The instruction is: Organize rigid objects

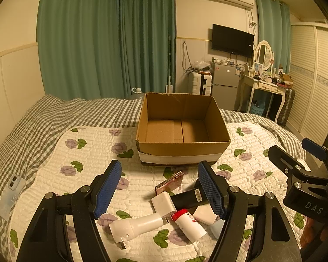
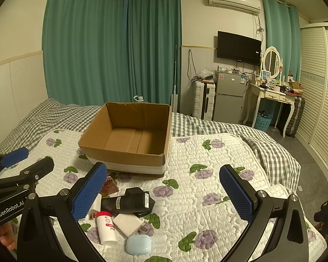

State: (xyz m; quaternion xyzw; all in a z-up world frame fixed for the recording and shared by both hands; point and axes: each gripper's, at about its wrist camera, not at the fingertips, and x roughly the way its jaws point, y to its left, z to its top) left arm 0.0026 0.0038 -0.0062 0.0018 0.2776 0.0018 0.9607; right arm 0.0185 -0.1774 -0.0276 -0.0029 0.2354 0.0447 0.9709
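Both hand-held grippers [image 1: 159, 193] [image 2: 171, 193] agape, empty; blue earbud case [image 2: 139, 244] whole only in rt view.

A cardboard box [image 1: 182, 128] sat on the quilt [image 1: 94, 152] on the bed [image 1: 54, 113]. In front of it lay a cluster: a bottle [image 2: 107, 227], a charger [image 2: 129, 221], an earbud case [image 2: 138, 244] nearest, and a torch [image 1: 135, 226] to the left. A phone [image 1: 9, 194] lay well apart at the bed's left edge.
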